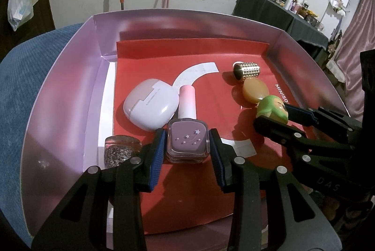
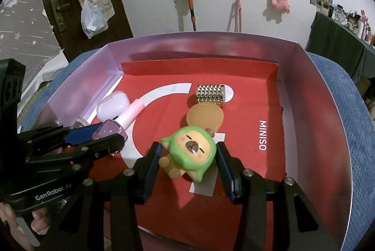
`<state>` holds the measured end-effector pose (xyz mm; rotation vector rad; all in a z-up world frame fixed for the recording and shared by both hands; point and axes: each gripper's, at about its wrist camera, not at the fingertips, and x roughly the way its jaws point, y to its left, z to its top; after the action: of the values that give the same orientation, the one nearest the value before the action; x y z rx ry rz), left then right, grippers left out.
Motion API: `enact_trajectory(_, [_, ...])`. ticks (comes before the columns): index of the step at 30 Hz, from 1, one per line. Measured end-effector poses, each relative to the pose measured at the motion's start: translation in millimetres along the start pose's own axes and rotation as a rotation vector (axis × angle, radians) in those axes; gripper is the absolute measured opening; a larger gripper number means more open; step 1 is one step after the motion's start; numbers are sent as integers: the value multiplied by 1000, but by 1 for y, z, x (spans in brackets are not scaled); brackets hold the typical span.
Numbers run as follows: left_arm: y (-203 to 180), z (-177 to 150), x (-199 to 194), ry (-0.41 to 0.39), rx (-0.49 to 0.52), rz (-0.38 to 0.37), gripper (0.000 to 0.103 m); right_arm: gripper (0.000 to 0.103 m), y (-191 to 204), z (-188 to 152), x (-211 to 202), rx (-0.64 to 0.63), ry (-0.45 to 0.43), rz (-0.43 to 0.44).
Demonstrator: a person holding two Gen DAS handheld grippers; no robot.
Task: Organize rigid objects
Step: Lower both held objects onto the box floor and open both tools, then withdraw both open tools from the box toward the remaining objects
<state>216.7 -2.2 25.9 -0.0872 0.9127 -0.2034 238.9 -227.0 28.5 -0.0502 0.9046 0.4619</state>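
Lilac polish bottle (image 1: 187, 142) with a pink cap lies flat on the red liner of the box (image 1: 70, 77), clamped in my left gripper (image 1: 186, 152). Only the left view shows its printed stars head-on and the glitter jar (image 1: 121, 150) beside it, half hidden by a finger. My right gripper (image 2: 188, 157) pinches the green-hooded figurine (image 2: 187, 152), whose face only the right view shows.

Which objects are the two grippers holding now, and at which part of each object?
The left gripper holds the purple nail polish bottle by the sides of its glass body. The right gripper clamps the green-hooded figurine at its sides.
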Motion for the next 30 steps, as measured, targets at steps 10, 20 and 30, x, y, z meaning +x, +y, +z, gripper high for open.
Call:
enact_trajectory(10, [-2,-3,-1,-7,-4,2,37,51,-4,1,-1,24,-3,14])
enact_trajectory(20, [5,-3,-15,-59,-27,20,72,61,-7,-1,-6,38,-15,29])
enact_trajectory(30, [4,-7,-30,-83,-21,24,72,77,-2,-5,-25,38,-53,48])
